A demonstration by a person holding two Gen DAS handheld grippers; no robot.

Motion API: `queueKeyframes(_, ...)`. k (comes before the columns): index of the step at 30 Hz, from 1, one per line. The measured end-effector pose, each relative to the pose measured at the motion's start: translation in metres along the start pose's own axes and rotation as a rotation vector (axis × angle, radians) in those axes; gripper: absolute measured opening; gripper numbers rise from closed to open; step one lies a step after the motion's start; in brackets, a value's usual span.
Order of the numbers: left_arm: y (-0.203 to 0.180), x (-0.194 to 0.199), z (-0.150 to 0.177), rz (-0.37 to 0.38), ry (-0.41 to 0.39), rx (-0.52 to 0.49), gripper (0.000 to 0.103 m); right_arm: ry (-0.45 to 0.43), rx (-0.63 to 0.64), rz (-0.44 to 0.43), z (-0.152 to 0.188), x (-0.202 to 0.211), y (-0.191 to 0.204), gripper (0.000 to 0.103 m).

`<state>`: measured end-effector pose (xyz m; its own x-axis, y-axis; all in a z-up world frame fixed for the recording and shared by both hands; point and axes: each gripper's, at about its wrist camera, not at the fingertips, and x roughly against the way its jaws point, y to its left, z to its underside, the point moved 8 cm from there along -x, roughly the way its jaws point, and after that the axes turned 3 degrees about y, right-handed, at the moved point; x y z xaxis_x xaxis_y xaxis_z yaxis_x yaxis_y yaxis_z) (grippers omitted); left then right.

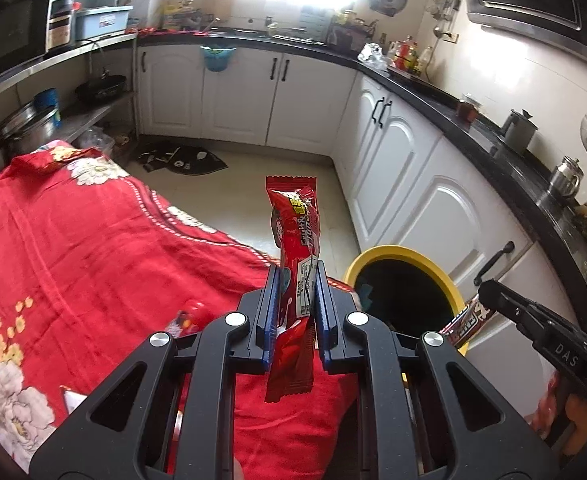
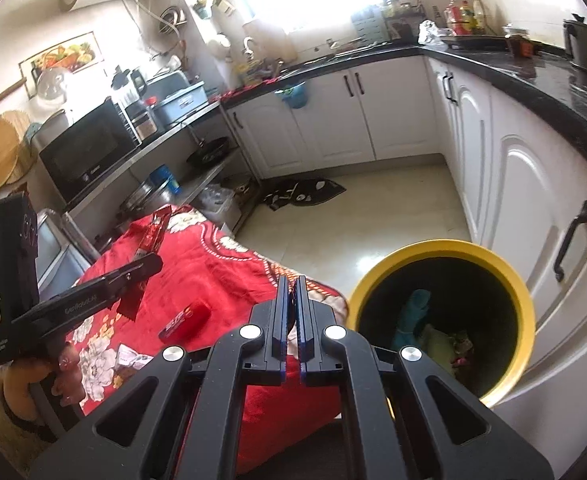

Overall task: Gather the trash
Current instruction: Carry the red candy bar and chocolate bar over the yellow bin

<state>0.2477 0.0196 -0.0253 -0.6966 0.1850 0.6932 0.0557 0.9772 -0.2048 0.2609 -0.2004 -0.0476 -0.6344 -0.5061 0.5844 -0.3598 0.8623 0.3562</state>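
Note:
My left gripper [image 1: 296,280] is shut on a long red snack wrapper [image 1: 295,236] and holds it upright above the red floral cloth [image 1: 93,248]. It also shows in the right wrist view [image 2: 149,264] with the wrapper [image 2: 151,236] in it. My right gripper [image 2: 292,294] is shut on a thin wrapper seen edge-on; in the left wrist view this wrapper [image 1: 467,318] hangs over the rim of the yellow-rimmed bin [image 1: 413,256]. The bin [image 2: 505,276] stands to the right of the cloth-covered table and holds trash. A red packet [image 2: 183,322] and a small torn wrapper [image 2: 131,360] lie on the cloth.
White cabinets [image 2: 533,208] with black handles run along the right under a black counter. A metal shelf with a microwave [image 2: 89,156] and pots stands left of the table. A dark mat [image 2: 305,194] lies on the tiled floor.

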Motion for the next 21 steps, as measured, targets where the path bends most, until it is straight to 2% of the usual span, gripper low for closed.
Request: queueKeyframes(21, -0.077, -0.031, 0.002, 0.105, 0.033, -0.09, 0.011, -0.08, -0.045, 0.125, -0.008, 0.038, -0.059, 0.004)
